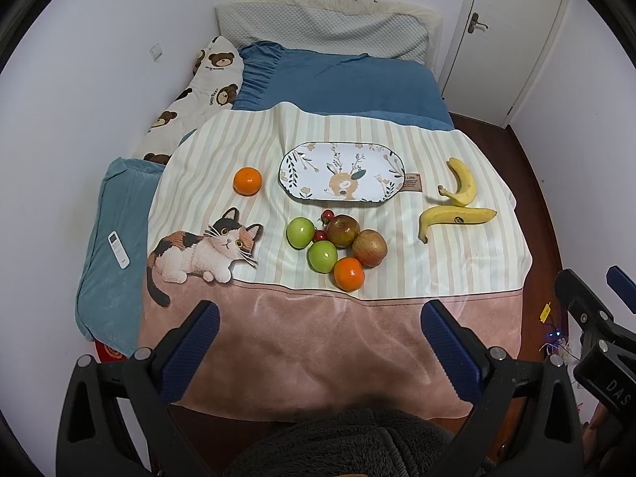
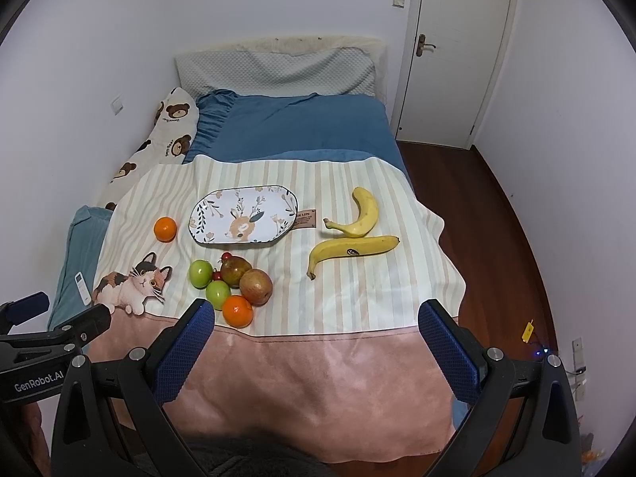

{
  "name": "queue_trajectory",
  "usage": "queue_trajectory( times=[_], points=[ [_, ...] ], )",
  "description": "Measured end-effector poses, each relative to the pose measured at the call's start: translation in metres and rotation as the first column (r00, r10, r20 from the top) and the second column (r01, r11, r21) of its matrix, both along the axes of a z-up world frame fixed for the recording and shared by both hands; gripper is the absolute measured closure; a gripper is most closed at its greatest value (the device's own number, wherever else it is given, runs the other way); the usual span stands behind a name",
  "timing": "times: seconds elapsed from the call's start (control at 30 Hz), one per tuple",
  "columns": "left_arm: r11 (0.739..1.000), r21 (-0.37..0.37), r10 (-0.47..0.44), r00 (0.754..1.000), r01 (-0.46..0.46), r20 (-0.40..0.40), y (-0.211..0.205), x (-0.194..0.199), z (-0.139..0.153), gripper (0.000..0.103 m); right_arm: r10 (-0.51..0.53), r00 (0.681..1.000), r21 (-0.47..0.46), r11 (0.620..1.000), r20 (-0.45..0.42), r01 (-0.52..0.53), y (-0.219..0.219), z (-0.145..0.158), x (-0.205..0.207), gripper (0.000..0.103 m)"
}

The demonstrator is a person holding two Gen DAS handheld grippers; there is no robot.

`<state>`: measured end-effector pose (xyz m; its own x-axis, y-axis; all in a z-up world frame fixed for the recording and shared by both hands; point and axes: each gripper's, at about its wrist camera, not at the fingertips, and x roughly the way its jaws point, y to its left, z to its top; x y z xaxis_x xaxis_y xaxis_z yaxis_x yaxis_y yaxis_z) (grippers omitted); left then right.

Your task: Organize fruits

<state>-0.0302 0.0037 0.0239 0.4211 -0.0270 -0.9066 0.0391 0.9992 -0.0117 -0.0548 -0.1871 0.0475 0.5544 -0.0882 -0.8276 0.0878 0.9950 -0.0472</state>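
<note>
An oval plate point(image 1: 342, 173) printed with a deer and leaves lies bare on a striped blanket point(image 1: 397, 278) spread over the bed. Just in front of it sits a tight cluster: two green apples point(image 1: 301, 232) point(image 1: 322, 256), two brownish-red pomegranates point(image 1: 343, 231) point(image 1: 369, 247), a few small red cherries point(image 1: 320, 235) wedged among them, and an orange point(image 1: 349, 274) nearest the camera. A second orange point(image 1: 247, 181) sits alone left of the plate. Two bananas point(image 1: 457, 218) lie to the right, well apart from the cluster; the nearer one carries a small dark sticker too small to read. A brown tag point(image 2: 304, 216) beside the plate shows "LIFE"; the rest is illegible. The left gripper point(image 1: 318, 342) and right gripper point(image 2: 314, 342) both hang wide open above the blanket's pink edge, holding nothing. "GenRobot.AI" is printed on the left gripper's body in the right wrist view. A white remote point(image 1: 119, 249) rests on a blue pillow point(image 1: 107, 278).
</note>
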Motion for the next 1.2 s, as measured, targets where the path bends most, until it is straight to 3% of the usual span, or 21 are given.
queue_trajectory(
  times=[0.57, 0.7, 0.83, 1.0, 1.1, 1.2],
  points=[
    [1.0, -0.002, -0.007, 1.0, 0.007, 0.003, -0.001, 0.003, -0.001, 0.0, -0.003, 1.0, 0.022, 1.0, -0.008, 0.003, -0.001, -0.001, 0.007, 0.0],
    [1.0, 0.011, -0.024, 0.999, 0.023, 0.042, -0.013, 0.03, -0.007, 0.0, -0.022, 1.0, 0.08, 0.997, -0.023, 0.023, -0.011, -0.009, 0.017, 0.0],
    [0.998, 0.044, -0.044, 0.995, 0.04, 0.095, -0.03, 0.07, -0.017, 0.0, -0.092, 0.994, 0.185, 0.978, -0.055, 0.101, -0.039, -0.042, 0.045, 0.0],
    [0.993, 0.091, -0.088, 0.992, 0.079, 0.095, -0.062, 0.135, -0.046, 0.0, -0.237, 0.964, 0.309, 0.914, -0.118, 0.262, -0.093, -0.101, 0.094, 0.0],
    [0.988, 0.111, -0.117, 0.992, 0.111, 0.048, -0.085, 0.175, -0.073, 0.0, -0.343, 0.922, 0.385, 0.838, -0.178, 0.386, -0.134, -0.149, 0.126, 0.0],
    [0.976, 0.158, -0.152, 0.988, 0.148, 0.017, -0.109, 0.206, -0.1, 0.0, -0.43, 0.863, 0.471, 0.723, -0.266, 0.505, -0.171, -0.209, 0.156, 0.001]
  ],
)
